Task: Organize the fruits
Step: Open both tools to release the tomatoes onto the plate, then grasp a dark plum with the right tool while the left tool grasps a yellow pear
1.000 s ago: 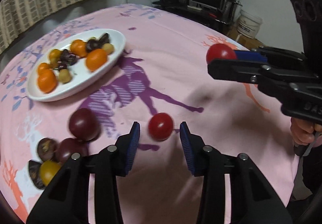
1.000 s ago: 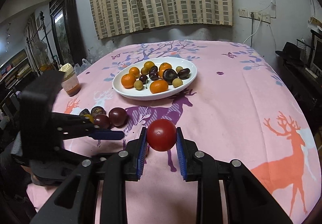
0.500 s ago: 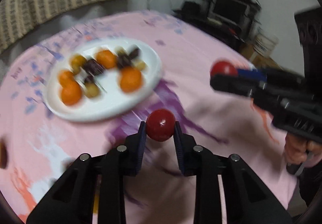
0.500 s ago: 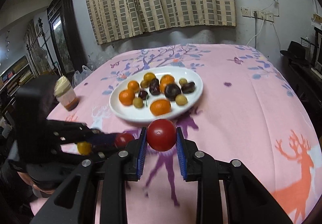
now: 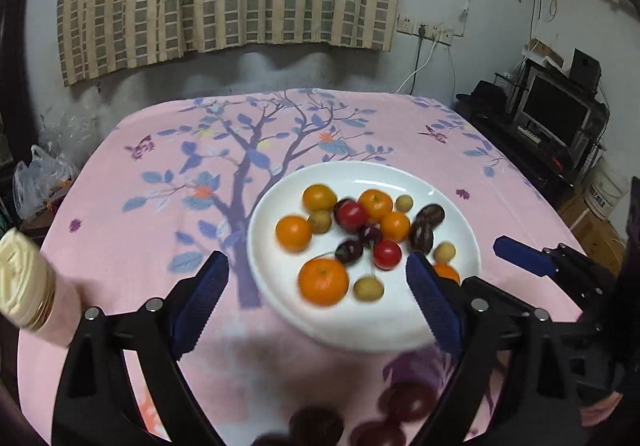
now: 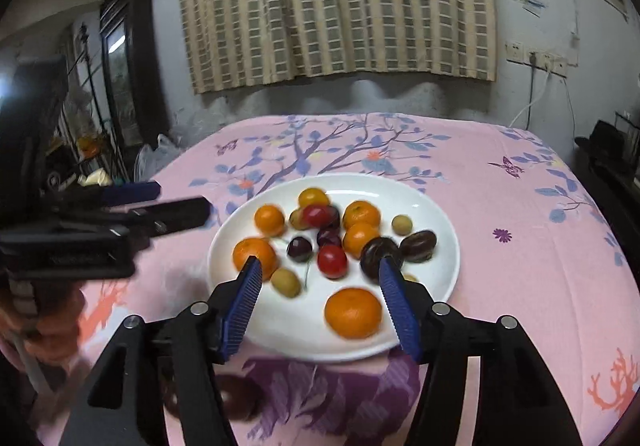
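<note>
A white oval plate [image 5: 360,170] [image 6: 340,178] on the pink cloth holds oranges, dark plums, small yellow-green fruits and two red tomatoes [image 5: 387,254] [image 6: 332,261]. My left gripper [image 5: 316,270] hovers over the plate's near edge; its jaws are opening wide with nothing pressed between them. My right gripper [image 6: 320,270] hangs over the plate too, jaws opening, and one tomato lies on the plate just beyond its pads, untouched. The second tomato [image 6: 316,215] rests further back among the fruit. The left gripper shows at the left of the right wrist view.
Several dark plums [image 5: 408,402] [image 6: 236,398] lie on the cloth in front of the plate. A bottle with a cream cap [image 5: 20,282] stands at the left edge. A TV shelf [image 5: 556,117] is beyond the table on the right.
Both grippers carried a red tomato over to the plate and opened. The two tomatoes now lie on the plate among the other fruit.
</note>
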Demonstrator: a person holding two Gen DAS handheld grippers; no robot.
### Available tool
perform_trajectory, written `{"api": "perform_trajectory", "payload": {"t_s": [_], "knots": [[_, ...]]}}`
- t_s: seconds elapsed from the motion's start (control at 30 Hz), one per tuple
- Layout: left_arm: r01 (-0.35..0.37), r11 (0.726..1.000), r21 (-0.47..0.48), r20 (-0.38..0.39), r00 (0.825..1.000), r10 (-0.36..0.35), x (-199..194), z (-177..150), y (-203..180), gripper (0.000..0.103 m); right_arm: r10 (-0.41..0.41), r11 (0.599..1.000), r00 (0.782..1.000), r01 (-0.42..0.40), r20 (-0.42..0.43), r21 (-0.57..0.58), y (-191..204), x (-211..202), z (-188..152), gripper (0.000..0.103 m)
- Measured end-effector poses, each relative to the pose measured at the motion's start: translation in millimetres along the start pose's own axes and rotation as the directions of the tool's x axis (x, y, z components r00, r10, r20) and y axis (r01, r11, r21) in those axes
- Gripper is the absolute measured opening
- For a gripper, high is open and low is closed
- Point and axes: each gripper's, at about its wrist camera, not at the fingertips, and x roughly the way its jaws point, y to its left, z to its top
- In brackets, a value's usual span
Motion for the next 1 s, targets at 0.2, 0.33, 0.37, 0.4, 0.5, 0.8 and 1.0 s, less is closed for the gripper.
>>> {"api": "perform_trajectory", "payload": {"t_s": [0.2,0.33,0.37,0.4,0.5,0.8,1.0], "knots": [[-0.027,0.994,-0.108,0.033,0.999,0.031,-49,-58,34,0.094,0.051,0.998,0.994,-0.054,-0.095,-0.023,25,-13,-29,0.062],[-0.044,0.989,-0.140,0.019,0.999,0.047,-57,-96,48,0.094,0.093,0.996,0.982,-0.094,-0.167,-0.001,38,-8,-50,0.062],[-0.060,0.986,-0.153,-0.006,0.998,0.060,-55,-101,51,0.094,0.104,0.994,0.975,-0.105,-0.194,0.007,40,-4,-56,0.062],[-0.062,0.985,-0.160,-0.023,0.998,0.059,-55,-104,54,0.094,0.110,0.994,0.972,-0.110,-0.207,0.011,42,-2,-58,0.060],[-0.069,0.982,-0.175,-0.008,0.998,0.069,-62,-105,58,0.094,0.123,0.992,0.965,-0.120,-0.233,0.028,44,5,-63,0.056],[-0.020,0.986,-0.164,0.007,1.000,0.021,-69,-105,52,0.094,0.185,0.979,0.948,-0.154,-0.259,0.133,36,23,-69,0.054],[-0.007,0.988,-0.153,0.004,1.000,0.007,-69,-106,48,0.094,0.210,0.971,0.944,-0.171,-0.253,0.168,36,29,-69,0.049]]}}
